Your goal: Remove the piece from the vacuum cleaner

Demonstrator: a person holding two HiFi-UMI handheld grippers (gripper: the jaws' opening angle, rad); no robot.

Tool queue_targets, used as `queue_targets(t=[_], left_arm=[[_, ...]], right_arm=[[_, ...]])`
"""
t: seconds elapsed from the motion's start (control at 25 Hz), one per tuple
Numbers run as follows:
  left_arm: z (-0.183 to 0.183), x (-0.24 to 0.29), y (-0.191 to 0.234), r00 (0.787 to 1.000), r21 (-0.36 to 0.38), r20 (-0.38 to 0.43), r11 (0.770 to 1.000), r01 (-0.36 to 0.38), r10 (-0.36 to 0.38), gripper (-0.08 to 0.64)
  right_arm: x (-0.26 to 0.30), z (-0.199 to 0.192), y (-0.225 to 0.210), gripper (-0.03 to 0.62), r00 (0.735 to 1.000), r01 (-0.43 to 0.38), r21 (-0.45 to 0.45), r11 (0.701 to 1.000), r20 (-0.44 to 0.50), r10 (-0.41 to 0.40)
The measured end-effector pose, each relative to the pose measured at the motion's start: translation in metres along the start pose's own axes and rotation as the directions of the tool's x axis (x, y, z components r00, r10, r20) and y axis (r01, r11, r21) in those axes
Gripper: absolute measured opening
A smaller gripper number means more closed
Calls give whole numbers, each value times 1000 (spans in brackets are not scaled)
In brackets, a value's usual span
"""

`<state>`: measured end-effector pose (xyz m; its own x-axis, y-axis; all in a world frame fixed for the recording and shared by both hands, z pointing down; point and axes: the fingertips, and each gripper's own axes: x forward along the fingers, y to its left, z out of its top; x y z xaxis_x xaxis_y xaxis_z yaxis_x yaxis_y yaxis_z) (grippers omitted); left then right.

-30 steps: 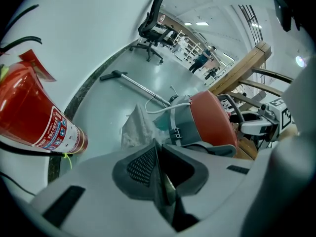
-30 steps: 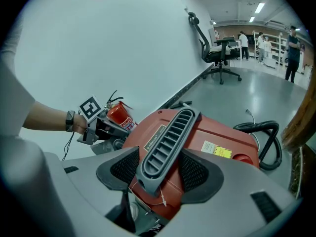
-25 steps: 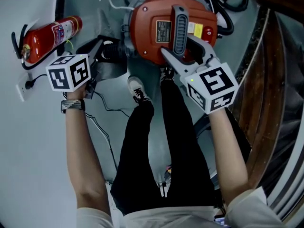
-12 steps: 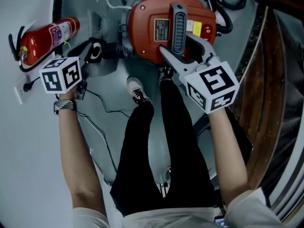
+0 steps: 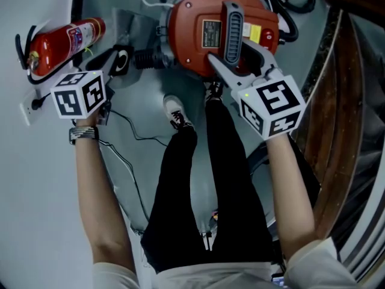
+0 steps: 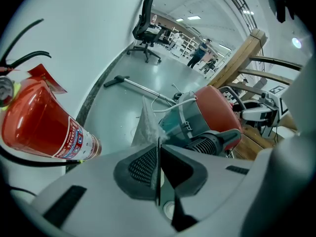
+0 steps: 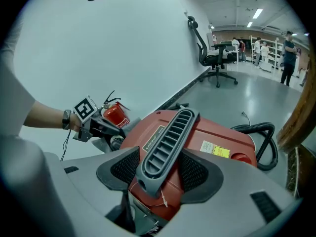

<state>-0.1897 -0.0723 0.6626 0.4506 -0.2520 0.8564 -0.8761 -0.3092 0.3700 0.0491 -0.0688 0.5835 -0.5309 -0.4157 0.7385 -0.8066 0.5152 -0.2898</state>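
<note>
The red vacuum cleaner (image 5: 198, 41) lies on the floor at the top of the head view. My right gripper (image 5: 234, 56) is shut on its grey slotted handle (image 7: 168, 142), with a pad on each side. To the left, my left gripper (image 5: 117, 62) holds a dark piece with a pale ring (image 5: 123, 61), a short gap away from the vacuum's ribbed black port (image 5: 147, 59). Its jaws have just been closing. In the left gripper view they (image 6: 158, 167) press on a thin dark edge of that piece, with the port (image 6: 207, 144) beyond.
A red fire extinguisher (image 5: 60, 44) lies by the wall at the left, close to my left gripper. The person's legs and shoe (image 5: 174, 110) stand below the vacuum. A black hose (image 5: 292, 14) curls at the top right, wooden railing (image 5: 343, 101) runs along the right, and thin cables cross the floor.
My left gripper has moved left, away from the vacuum, taking the dark ringed piece with it, so a gap has opened at the ribbed port. The right gripper keeps its hold on the handle.
</note>
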Motion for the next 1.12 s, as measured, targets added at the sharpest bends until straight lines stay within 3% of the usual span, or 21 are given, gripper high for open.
queue_targets(t=[0.48,0.8,1.12], left_arm=[[-22,-37,-15,995,17,39,996,-91,90,26],[-28,-69,-40,989,38,107,993,-111,107,26],[-25,-119,-64,977,40,152,987,-157,149,26]], right_arm=[[-9,-6,2,259,998,56,-4,998,23,-56],[-45,-8,-3,258,995,88,21,996,44,-88],[-81,-3,25,255,996,68,-12,998,63,-67]])
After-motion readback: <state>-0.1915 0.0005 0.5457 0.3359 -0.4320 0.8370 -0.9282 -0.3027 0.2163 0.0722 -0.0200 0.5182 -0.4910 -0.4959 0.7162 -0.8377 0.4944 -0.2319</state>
